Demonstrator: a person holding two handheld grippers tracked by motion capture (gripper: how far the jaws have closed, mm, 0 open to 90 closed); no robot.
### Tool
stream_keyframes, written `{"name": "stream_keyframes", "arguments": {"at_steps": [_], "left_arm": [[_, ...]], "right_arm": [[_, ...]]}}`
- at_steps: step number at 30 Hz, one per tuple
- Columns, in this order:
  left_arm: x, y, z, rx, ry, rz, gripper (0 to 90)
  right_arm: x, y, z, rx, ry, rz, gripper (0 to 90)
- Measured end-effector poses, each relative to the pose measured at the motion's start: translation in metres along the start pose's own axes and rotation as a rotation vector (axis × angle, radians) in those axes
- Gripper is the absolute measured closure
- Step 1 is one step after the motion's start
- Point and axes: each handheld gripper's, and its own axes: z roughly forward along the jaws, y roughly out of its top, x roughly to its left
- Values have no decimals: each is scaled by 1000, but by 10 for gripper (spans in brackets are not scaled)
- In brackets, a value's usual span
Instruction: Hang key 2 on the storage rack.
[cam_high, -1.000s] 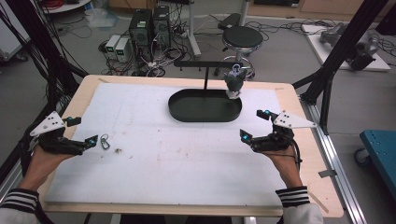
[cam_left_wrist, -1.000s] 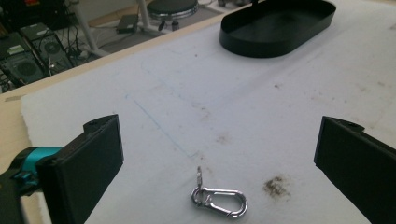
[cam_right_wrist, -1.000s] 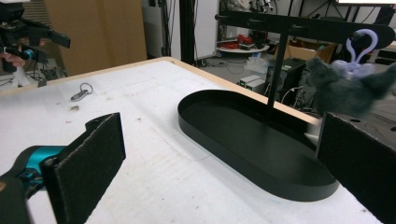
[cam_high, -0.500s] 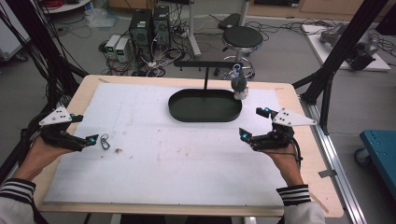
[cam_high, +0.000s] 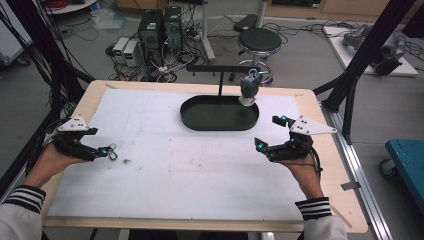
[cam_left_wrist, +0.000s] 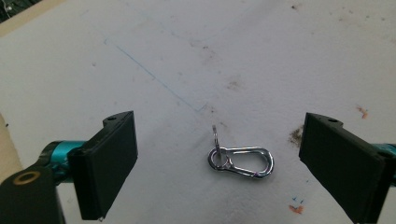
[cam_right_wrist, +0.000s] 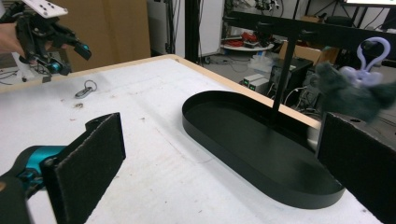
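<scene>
High view: left gripper (cam_high: 106, 151) spread, jaws just closing a little, nothing pinched; metal clip (cam_high: 113, 152) flat on desk (cam_high: 210, 175) just ahead.

Left gripper view: clip (cam_left_wrist: 243, 161) between jaws, untouched. Light, stiff, slippery; best taken across long sides.

Right gripper view: right gripper (cam_right_wrist: 219, 158) spread, empty.

I find no readable text, label, brand or number anywhere — not on my grippers, not on the table's white sheet, and not on the equipment on the floor beyond.
</scene>
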Motion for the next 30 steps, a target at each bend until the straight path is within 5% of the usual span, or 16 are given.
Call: {"name": "stream_keyframes", "arguments": {"at_steps": [14, 30], "left_arm": [[0, -2, 19, 110, -6, -8, 266], [-1, -2, 24, 168, -27, -19, 597]], "right_arm": [[-1, -1, 3, 2, 12, 10, 7], [-1, -2, 4, 10, 9, 8, 7]]}}
